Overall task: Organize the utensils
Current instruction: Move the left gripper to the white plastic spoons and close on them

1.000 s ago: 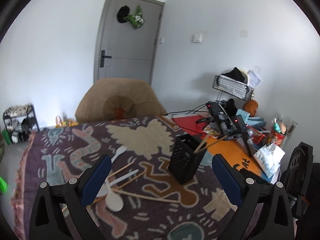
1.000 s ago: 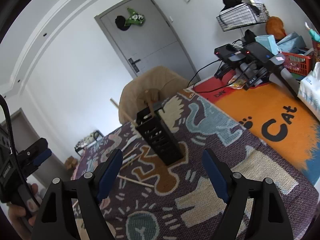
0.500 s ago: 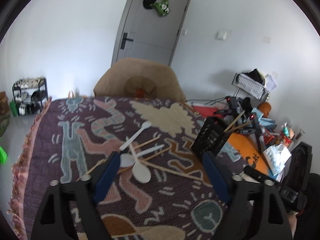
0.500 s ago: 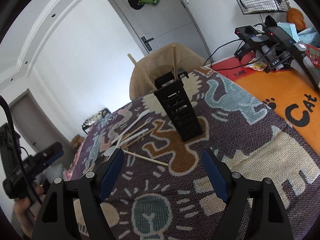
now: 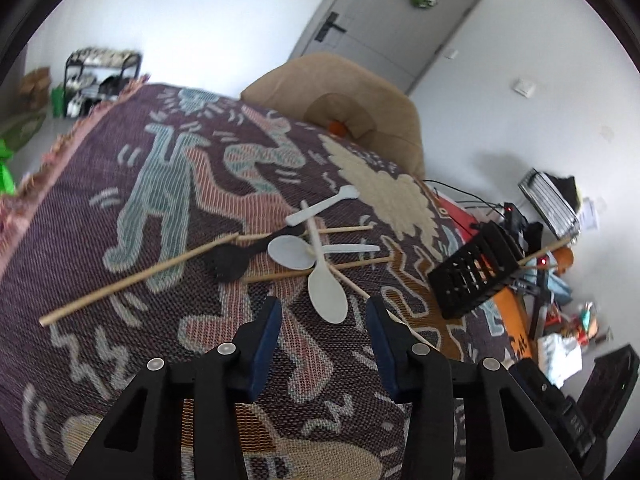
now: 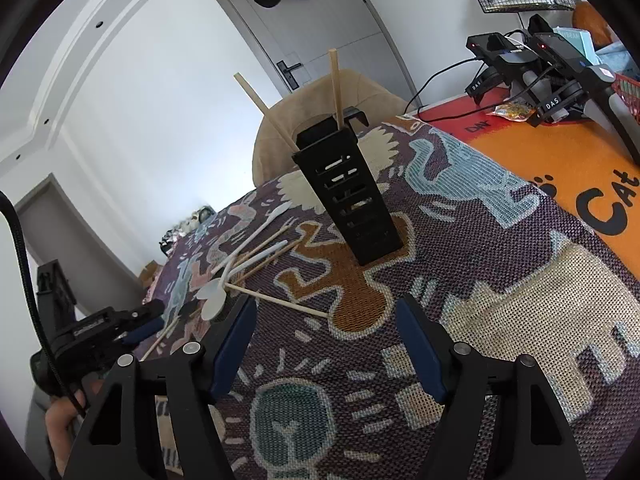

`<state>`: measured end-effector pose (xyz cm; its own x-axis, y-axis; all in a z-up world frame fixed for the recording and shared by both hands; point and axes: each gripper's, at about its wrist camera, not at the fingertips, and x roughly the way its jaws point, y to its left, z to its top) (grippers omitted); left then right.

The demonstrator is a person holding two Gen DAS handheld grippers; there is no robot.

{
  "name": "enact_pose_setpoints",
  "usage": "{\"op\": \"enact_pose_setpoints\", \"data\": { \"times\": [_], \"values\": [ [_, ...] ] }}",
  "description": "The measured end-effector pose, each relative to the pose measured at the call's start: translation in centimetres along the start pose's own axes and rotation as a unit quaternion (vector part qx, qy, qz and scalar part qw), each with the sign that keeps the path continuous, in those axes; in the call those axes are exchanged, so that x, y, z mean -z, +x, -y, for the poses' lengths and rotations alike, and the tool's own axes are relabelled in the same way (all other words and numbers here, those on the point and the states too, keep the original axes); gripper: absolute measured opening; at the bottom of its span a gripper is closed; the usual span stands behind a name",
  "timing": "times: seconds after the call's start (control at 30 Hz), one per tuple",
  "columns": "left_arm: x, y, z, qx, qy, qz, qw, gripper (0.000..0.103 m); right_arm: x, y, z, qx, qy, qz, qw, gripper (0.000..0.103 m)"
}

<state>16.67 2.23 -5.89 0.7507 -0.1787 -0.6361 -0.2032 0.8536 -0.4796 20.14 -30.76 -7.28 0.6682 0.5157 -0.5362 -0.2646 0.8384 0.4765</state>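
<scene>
A pile of utensils lies on the patterned cloth: white plastic spoons (image 5: 327,290), a black spoon (image 5: 230,260) and several wooden chopsticks (image 5: 136,278). A black slotted holder (image 5: 474,270) stands to their right with two chopsticks in it (image 6: 335,84). My left gripper (image 5: 323,322) is open and empty, just short of the nearest white spoon. My right gripper (image 6: 325,330) is open and empty, in front of the holder (image 6: 348,196). The pile shows at the left in the right wrist view (image 6: 240,268), with the left gripper (image 6: 132,326) beyond it.
A tan chair (image 5: 352,108) stands at the table's far edge. An orange mat (image 6: 560,160) with chargers, cables (image 6: 532,76) and clutter lies to the right. The cloth's fringed edge (image 5: 60,148) runs along the left. A shoe rack (image 5: 100,76) stands on the floor.
My left gripper has moved forward and down toward the utensil pile and its jaws have narrowed. My right gripper has moved closer to the holder.
</scene>
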Motion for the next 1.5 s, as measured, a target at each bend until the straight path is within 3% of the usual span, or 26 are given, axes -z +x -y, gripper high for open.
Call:
{"op": "enact_pose_setpoints", "data": {
  "times": [0.47,0.8,0.83,0.9,0.97,1.23,1.4,1.5],
  "values": [
    [1.4,4.3,1.4,-0.018,-0.072,-0.019,0.997,0.041,0.0,-0.9,1.8,-0.002,0.016,0.008,1.0,0.073],
    [2.1,7.2,3.4,-0.074,-0.012,-0.045,0.9962,0.041,0.0,-0.9,2.1,-0.003,0.021,0.007,1.0,0.073],
    [2.1,7.4,3.3,-0.078,-0.012,-0.046,0.9958,0.04,0.0,-0.9,2.1,-0.003,0.02,0.007,1.0,0.073],
    [1.8,7.4,2.8,-0.085,-0.013,-0.042,0.9954,0.026,0.0,-0.8,1.9,-0.002,0.018,0.006,1.0,0.073],
    [1.6,7.2,2.0,-0.081,-0.027,-0.042,0.9955,0.016,0.1,-0.5,1.6,-0.004,0.017,0.004,1.0,0.073],
    [0.7,5.5,-1.4,-0.085,-0.056,-0.025,0.9945,0.015,0.4,0.4,0.3,-0.005,0.002,-0.006,1.0,0.073],
    [0.1,4.8,-2.6,-0.057,-0.08,-0.021,0.995,0.014,0.5,0.6,0.1,-0.004,0.002,-0.008,1.0,0.073],
    [0.1,4.1,-3.2,-0.012,-0.111,-0.013,0.9936,0.015,0.4,0.7,0.2,-0.004,0.005,-0.01,1.0,0.073]
  ]
}}
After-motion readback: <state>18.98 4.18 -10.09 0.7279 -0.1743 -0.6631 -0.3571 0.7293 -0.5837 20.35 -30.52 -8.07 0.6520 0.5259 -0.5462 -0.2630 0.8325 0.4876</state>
